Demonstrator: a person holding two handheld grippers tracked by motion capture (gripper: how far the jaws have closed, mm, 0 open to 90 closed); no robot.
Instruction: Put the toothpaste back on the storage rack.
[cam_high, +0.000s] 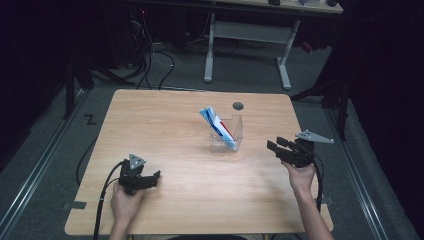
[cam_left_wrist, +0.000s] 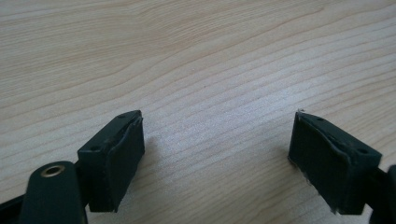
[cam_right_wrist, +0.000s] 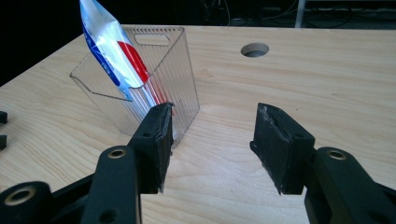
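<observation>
A clear plastic bin (cam_high: 231, 134) (cam_right_wrist: 161, 79) stands near the middle of the wooden table (cam_high: 165, 130). A white, blue and red packet (cam_high: 216, 125) (cam_right_wrist: 112, 51) leans inside it, its top sticking out over the rim. My right gripper (cam_high: 274, 148) (cam_right_wrist: 212, 140) is held open just right of the bin, with nothing between its jaws. My left gripper (cam_high: 154, 178) (cam_left_wrist: 217, 154) rests open low over bare wood at the front left, holding nothing.
A round cable hole (cam_high: 238, 105) (cam_right_wrist: 254, 49) is in the tabletop behind the bin. A white-legged desk (cam_high: 247, 35) stands beyond the table, with cables on the floor (cam_high: 150, 60). Black cables (cam_high: 102, 195) trail from the grippers off the front edge.
</observation>
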